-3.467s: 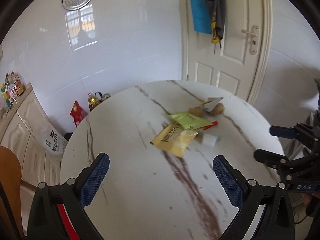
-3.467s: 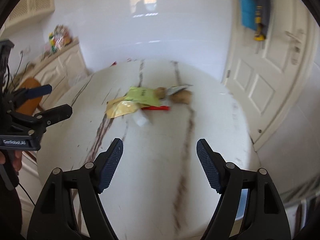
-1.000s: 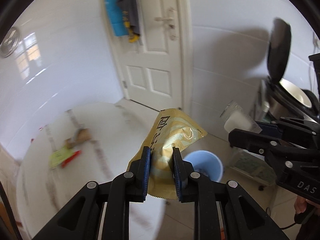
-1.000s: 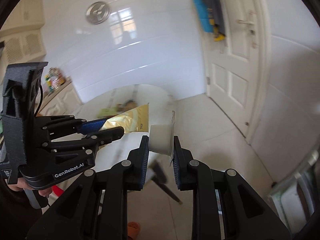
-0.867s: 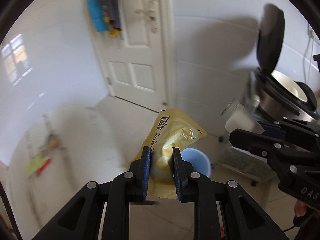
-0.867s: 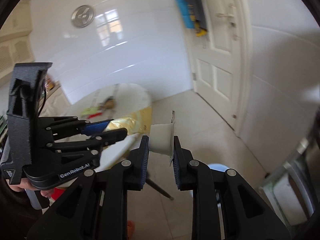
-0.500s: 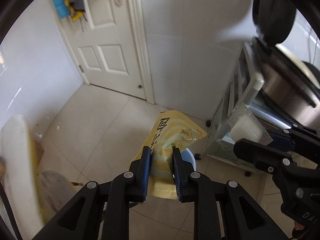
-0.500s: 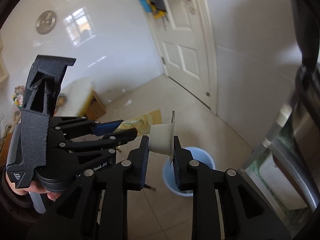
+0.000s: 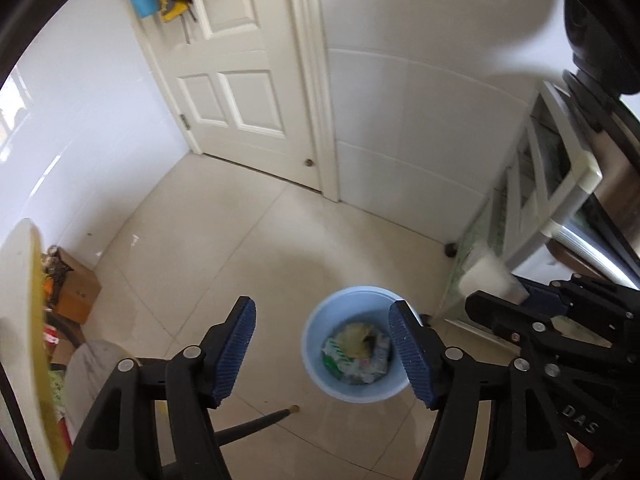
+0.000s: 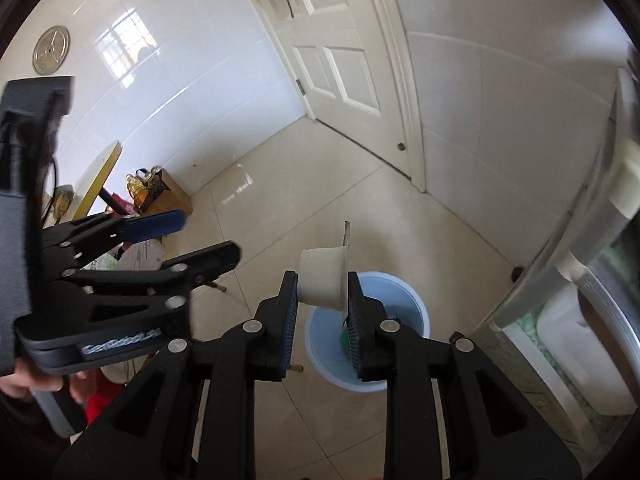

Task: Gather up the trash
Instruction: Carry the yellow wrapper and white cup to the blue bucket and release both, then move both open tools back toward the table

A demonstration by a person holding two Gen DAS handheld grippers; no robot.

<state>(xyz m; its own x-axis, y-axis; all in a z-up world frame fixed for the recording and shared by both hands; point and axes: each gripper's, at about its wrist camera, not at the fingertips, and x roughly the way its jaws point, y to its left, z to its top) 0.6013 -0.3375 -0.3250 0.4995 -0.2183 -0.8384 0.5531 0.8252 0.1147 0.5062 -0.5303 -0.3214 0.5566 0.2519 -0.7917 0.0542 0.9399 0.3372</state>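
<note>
Now your left tongs (image 9: 322,346) hang wide open and empty over the blue bin (image 9: 356,390), jaws just opened, nothing between them; a yellow wrapper (image 9: 354,334) lies among the trash inside. Your right tongs (image 10: 322,300) grip a white cup (image 10: 322,282), jaws easing apart. That cup sits just above the bin's near rim, so the right hand is placed to drop it straight down.

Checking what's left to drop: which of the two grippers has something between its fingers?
The right gripper: a small white cup sits between its fingers above the blue bin. The left gripper, just opened, is empty.
</note>
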